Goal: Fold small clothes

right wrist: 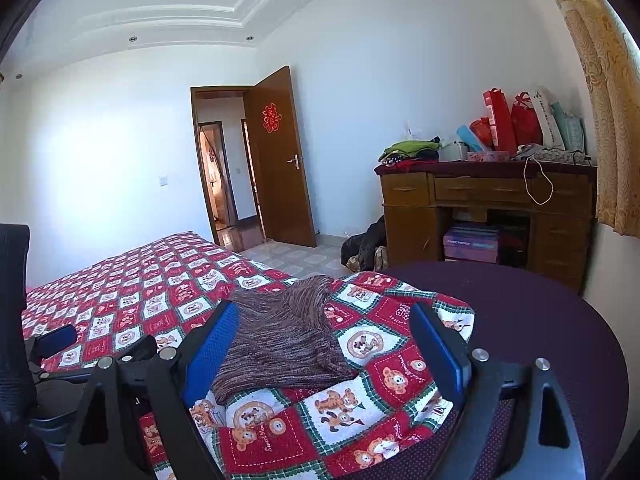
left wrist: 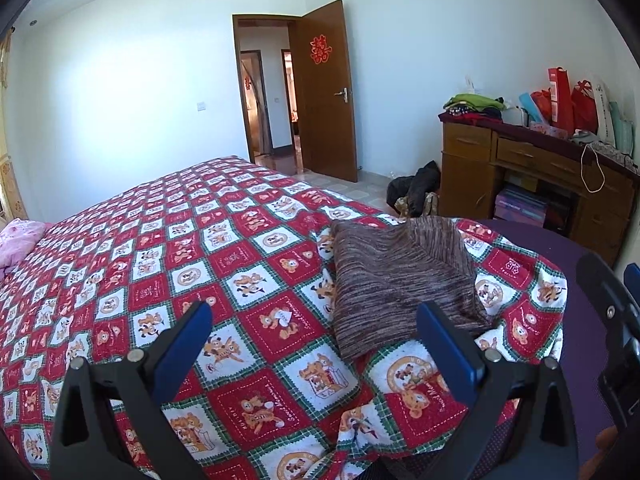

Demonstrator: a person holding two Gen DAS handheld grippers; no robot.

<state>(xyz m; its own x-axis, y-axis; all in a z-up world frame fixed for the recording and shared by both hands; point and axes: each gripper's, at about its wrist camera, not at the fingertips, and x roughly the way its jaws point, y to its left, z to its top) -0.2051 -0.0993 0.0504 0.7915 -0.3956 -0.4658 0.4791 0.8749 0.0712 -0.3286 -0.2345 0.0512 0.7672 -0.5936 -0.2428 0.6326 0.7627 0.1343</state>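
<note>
A folded brown striped garment (left wrist: 400, 280) lies on a raised fold of the red patchwork bedspread (left wrist: 200, 240), near the bed's right edge. My left gripper (left wrist: 314, 308) is open above the bedspread with nothing between its blue pads; the garment lies just ahead of its right finger (left wrist: 448, 352). In the right wrist view the same garment (right wrist: 280, 340) rests ahead of my right gripper (right wrist: 323, 308), which is open wide. Its left pad (right wrist: 208, 352) is beside the garment's edge; whether they touch I cannot tell.
A dark purple surface (right wrist: 540, 320) shows beyond the bedspread's edge on the right. A wooden desk (right wrist: 480, 208) with bags and stacked clothes stands by the wall, black bags (right wrist: 368, 248) lie on the floor, and a door (right wrist: 280, 160) stands open. A pink cloth (left wrist: 20, 240) lies far left.
</note>
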